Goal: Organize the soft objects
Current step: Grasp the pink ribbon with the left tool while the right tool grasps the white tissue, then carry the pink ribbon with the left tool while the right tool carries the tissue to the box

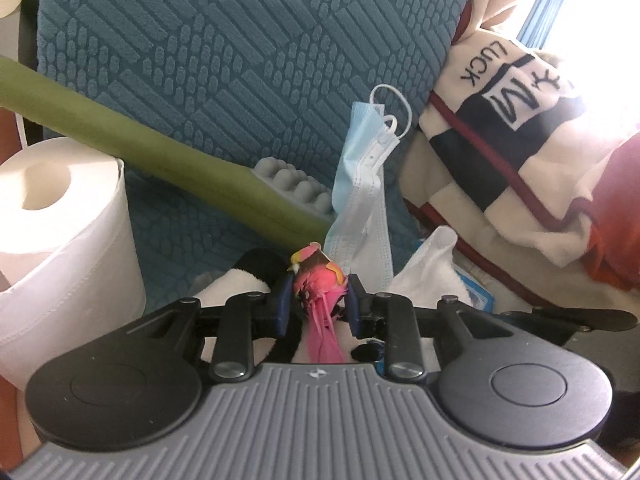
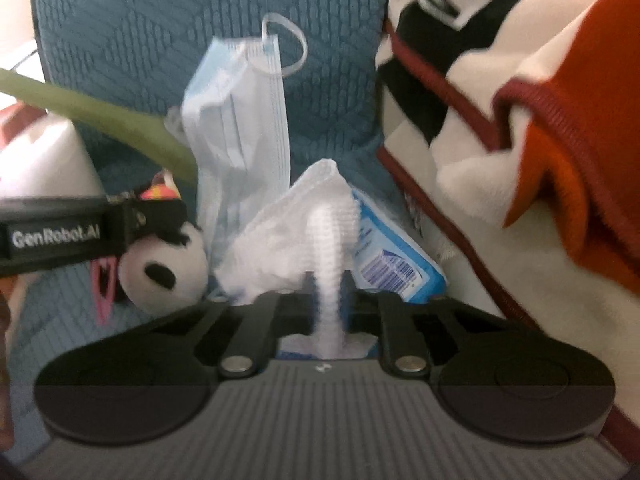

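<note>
**Both tongs gripping soft things over the teal cushion**

Left gripper is clenching a pink feathered toy bird above the panda plush; right gripper is pinching a white wipe rising from its blue packet. I am judging this the lifting step; next I am needing somewhere to set each down, clear of the face mask
</note>
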`<state>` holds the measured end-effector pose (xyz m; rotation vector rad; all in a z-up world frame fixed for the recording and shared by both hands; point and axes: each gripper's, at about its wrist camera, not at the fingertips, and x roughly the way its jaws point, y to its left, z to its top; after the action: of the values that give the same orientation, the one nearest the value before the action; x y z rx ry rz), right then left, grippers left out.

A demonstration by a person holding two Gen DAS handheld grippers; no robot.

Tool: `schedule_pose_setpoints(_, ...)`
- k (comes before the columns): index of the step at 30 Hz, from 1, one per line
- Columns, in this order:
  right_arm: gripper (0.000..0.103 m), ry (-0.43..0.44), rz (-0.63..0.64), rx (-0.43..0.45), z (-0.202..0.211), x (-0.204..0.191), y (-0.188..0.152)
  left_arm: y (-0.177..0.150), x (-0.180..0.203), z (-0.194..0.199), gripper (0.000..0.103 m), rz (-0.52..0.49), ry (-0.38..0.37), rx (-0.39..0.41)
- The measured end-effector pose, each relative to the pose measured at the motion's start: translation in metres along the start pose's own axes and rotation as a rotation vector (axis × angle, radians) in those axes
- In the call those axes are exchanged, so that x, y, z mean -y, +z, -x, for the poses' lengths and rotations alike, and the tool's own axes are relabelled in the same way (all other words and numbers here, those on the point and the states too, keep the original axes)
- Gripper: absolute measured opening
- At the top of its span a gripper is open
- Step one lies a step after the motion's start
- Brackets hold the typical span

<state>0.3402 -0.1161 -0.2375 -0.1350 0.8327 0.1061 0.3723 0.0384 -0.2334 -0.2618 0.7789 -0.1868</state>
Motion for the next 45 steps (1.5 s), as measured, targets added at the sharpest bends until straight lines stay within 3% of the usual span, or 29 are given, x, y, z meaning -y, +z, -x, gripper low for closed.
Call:
schedule_pose_setpoints(17,0.013,0.088,-0.077,0.146,0.066,0.006,0.000,-0.002,-0.002,0.058,0.032,0.043,-0.031,0.067)
schedule_pose_setpoints(38,0.013,0.209,-0.038,0.113,0.129,-0.022,-0.049,-0.047,-0.018,0.132,0.032,0.114,-0.009,0.045)
schedule_pose_setpoints(45,0.013,0.235,-0.047,0.107,0.146,-0.024,-0.059,-0.059,-0.010,0.160,0.032,0.097,0.000,0.052)
